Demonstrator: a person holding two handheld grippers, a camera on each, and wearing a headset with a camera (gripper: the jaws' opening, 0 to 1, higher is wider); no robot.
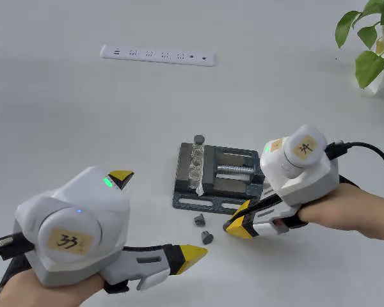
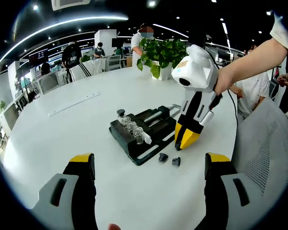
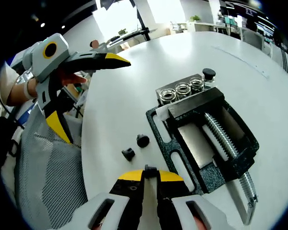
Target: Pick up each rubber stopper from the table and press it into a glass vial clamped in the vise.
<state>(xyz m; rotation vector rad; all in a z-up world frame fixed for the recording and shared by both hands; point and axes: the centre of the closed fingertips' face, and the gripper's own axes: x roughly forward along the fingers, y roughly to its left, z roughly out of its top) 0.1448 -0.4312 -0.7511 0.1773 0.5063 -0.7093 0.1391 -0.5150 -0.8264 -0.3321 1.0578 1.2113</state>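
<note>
The big white round table [image 1: 83, 115] sits in a bright office. A long white power strip [image 1: 157, 55] and a green leafy plant [image 1: 371, 45] are at the far side. In the middle is the black metal vise [image 1: 225, 180]. It holds a row of small clear glass vials [image 1: 196, 165]. They stand up straight. The far one has a dark cap on it and the other three are open.

The right gripper [image 1: 233, 226] is just beside the vise. Its jaws are almost shut and seem to pinch a small dark rubber stopper [image 3: 150, 168]. From these jaws the open vials lie ahead and a bit to the right. I think the stopper must go over a mouth and then straight down.

Two loose dark rubber stoppers [image 1: 203, 229] lie on the table near those jaws. The left gripper [image 1: 157, 214] is farther back. Its jaws are wide apart and hold nothing.
</note>
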